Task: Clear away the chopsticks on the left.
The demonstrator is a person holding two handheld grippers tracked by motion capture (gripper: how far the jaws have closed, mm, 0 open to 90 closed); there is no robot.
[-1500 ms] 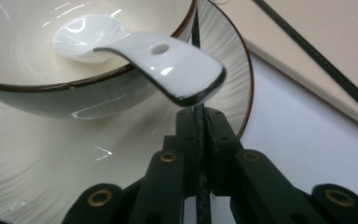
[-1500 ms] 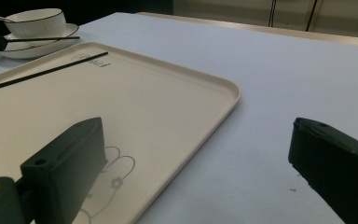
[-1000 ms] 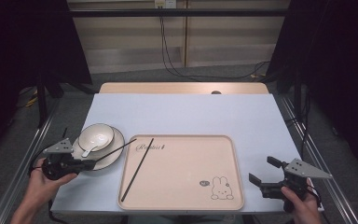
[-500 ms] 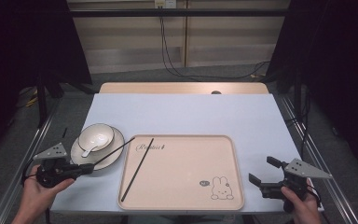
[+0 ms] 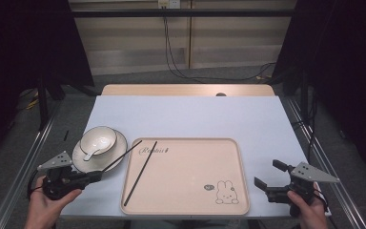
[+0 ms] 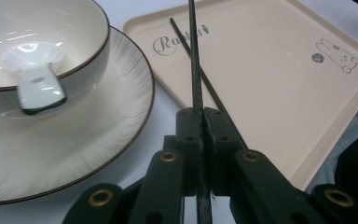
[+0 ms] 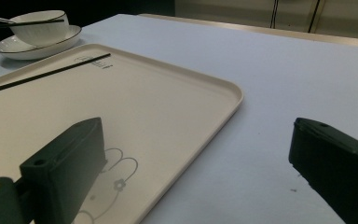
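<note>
My left gripper point(image 5: 97, 175) is shut on the near end of a black chopstick point(image 5: 121, 156), whose tip reaches over the tray's left rim. In the left gripper view the jaws point(image 6: 200, 121) clamp that chopstick point(image 6: 193, 56) upright between them. A second chopstick point(image 5: 140, 174) lies slanted on the beige rabbit tray point(image 5: 186, 191). Left of the tray, a white bowl point(image 5: 97, 138) with a spoon point(image 5: 89, 153) sits on a plate point(image 5: 119, 150). My right gripper point(image 5: 267, 172) hovers open at the tray's right front corner, with nothing between its fingers point(image 7: 74, 154).
The pale blue table top point(image 5: 195, 114) stretches behind the tray. A wooden strip point(image 5: 186, 89) runs along its far edge. Metal rails flank both sides, and cables hang at the back wall.
My left gripper has drawn back toward the table's near left edge with the chopstick still clamped in it. The right gripper has kept still.
</note>
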